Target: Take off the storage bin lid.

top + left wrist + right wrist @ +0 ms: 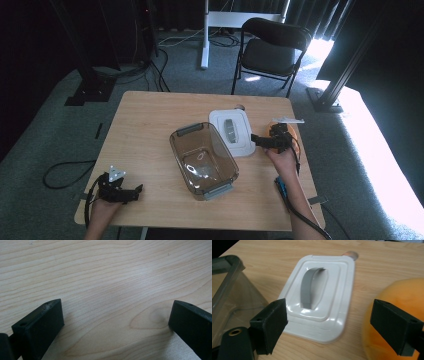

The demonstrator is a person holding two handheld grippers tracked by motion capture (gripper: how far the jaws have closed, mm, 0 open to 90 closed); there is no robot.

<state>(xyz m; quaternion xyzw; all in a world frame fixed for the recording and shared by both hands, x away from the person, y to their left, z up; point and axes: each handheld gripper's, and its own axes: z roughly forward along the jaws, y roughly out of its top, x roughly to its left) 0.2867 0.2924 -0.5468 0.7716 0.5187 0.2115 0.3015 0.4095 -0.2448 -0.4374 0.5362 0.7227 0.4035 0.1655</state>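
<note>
While the right gripper [261, 140] hangs with its jaws spread wide and nothing between them, it points at the white lid [322, 297] lying flat on the surface [150, 120], grey handle [310, 287] facing up. In the right gripper view the lid's near edge sits just past the jaw tips, not touching. An orange round thing [392, 297], likely a fruit, sits just right of the lid, right behind the right-hand jaw; can't tell if they touch.

Left gripper [134, 190] rests at the near left corner of the surface, jaws also wide, bare wood between them in the left gripper view [116, 315]. Well apart from everything.

Clear brown container [202, 160] sits mid-surface, just left of the lid, open on top, grey clips at both ends. Looks empty apart from glare on the bottom.

Judgement on progress: early. Lid is off, not gripped, not lifted. Fruit is outside the container. Probably remaining: grab the lid by the handle or the edge, or load the fruit first, then seat the lid on the container. Nothing placed yet.
</note>
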